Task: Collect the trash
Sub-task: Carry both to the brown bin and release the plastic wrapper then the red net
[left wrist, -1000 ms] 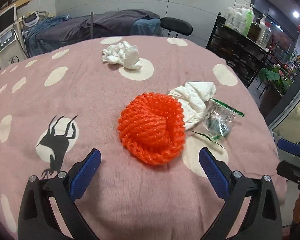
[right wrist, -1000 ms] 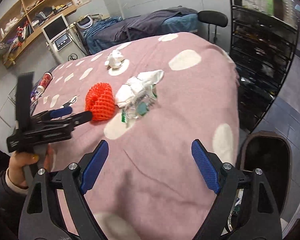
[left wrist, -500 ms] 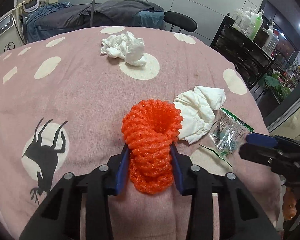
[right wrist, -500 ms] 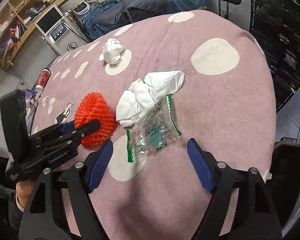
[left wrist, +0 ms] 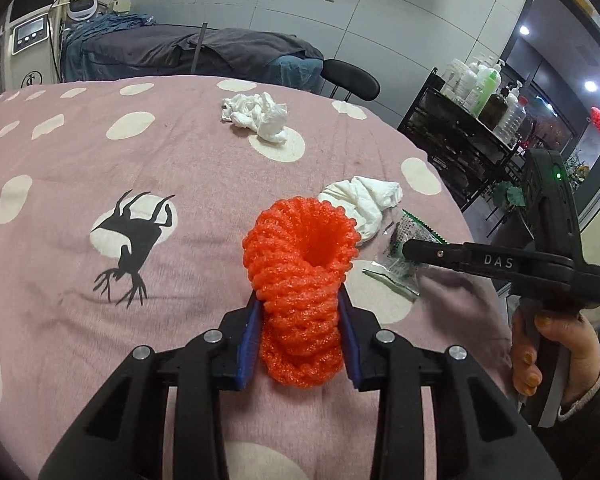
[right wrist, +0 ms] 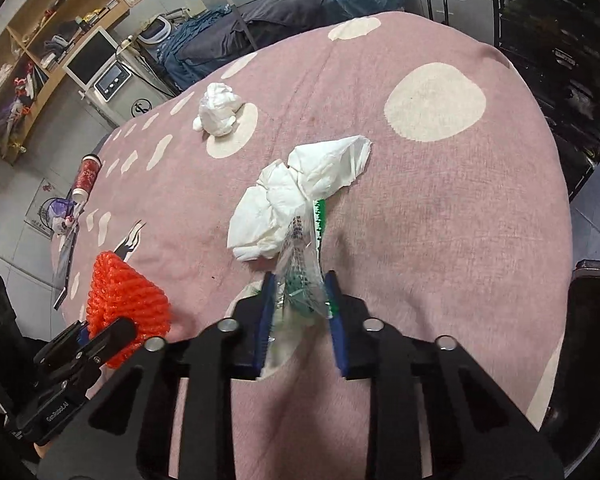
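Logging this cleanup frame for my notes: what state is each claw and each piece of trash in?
Left claw: shut on orange foam net.
Orange foam net: squeezed, gripped.
Right claw: shut on clear plastic wrapper.
Clear plastic wrapper: crumpled, gripped.
Near tissue: crumpled, loose on blanket.
Far tissue: balled up, untouched.

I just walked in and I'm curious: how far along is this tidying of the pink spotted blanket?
Nothing looks binned yet. In hand: the left claw is clamped on the orange foam net, and the right claw is pinching the clear green-edged wrapper. Left on the blanket: the crumpled tissue beside the wrapper and the farther tissue wad. A dark bin sits at the blanket's edge.
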### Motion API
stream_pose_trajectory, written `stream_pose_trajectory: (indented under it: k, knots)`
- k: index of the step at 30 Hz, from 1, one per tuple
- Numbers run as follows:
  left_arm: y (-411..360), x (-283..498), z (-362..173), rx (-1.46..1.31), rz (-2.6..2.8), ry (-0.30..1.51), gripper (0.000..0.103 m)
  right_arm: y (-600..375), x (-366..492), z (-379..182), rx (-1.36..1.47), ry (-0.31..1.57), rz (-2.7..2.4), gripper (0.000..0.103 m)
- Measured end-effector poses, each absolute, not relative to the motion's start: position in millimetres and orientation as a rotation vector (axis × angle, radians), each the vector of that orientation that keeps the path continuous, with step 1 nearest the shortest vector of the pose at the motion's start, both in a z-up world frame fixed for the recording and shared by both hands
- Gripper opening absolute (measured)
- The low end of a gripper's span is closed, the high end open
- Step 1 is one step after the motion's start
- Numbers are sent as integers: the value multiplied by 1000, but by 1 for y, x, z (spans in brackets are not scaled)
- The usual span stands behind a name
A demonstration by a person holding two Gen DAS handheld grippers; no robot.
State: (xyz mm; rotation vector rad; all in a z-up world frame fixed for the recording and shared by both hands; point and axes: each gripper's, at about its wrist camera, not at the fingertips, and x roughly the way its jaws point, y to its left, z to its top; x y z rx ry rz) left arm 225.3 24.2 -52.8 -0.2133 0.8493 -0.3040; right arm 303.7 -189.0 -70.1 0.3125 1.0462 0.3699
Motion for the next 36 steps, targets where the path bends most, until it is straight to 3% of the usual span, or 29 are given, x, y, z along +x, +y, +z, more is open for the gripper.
stream_pose_trajectory:
  k: [20, 36]
  knots:
    - [-38, 148, -39, -248, -498, 783, 34, -296, 154, -47, 455, 775, 188, 17]
    - [-136, 121, -41, -158, -738, 791, 34, -390, 106, -114, 422, 816, -197, 17]
